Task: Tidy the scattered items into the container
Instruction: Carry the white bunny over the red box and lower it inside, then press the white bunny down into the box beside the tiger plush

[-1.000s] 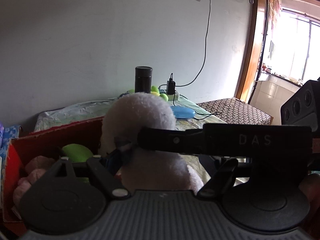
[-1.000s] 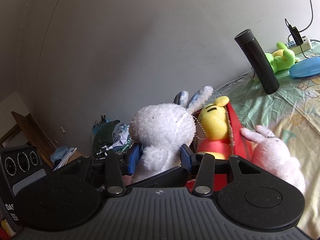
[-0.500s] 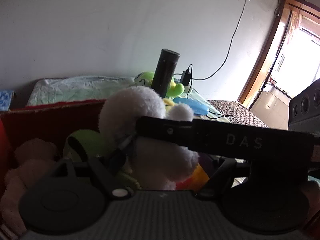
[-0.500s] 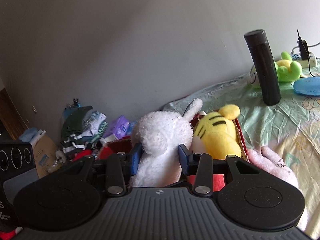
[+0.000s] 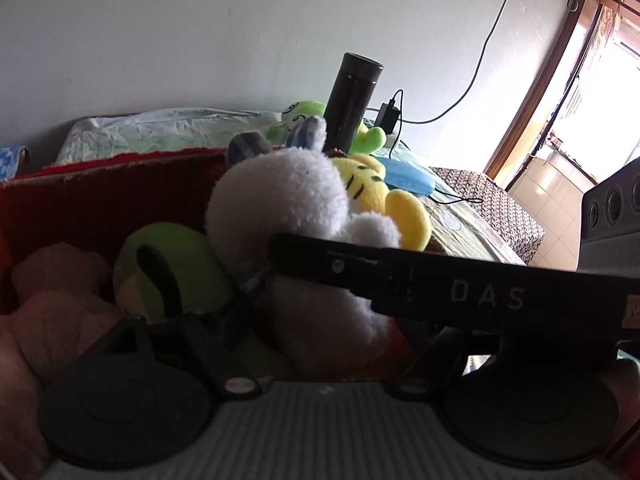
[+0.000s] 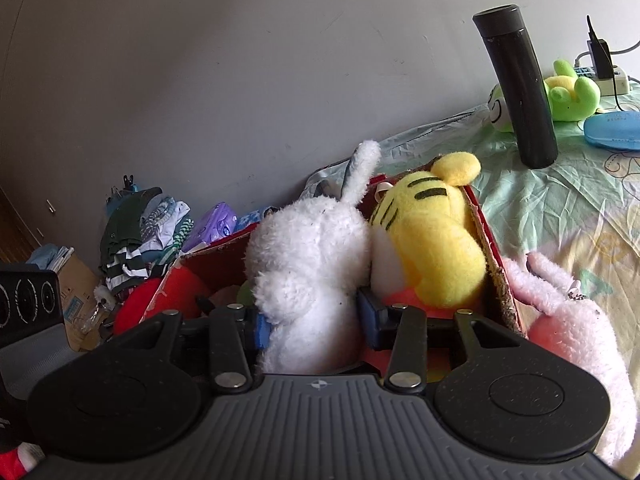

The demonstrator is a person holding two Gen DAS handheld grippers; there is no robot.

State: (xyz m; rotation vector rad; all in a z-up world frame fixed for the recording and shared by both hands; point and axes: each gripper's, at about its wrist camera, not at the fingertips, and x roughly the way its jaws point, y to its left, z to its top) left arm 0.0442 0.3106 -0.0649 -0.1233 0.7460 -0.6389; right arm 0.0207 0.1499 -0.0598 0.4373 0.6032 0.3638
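Both tools pinch the white plush rabbit [image 6: 308,264], the right tool [image 6: 310,322] and left tool [image 5: 320,320], over the red box [image 6: 490,256], beside a yellow tiger toy [image 6: 428,236].

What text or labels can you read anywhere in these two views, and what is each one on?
"DAS": white letters on the black bar of the other gripper, crossing the left wrist view.
Blue case: faint embossed lettering, too small to read.
Purple packet: print too blurred to read.
Cardboard carton at the left edge: label unreadable.
Nothing legible on the black flask or the red box.
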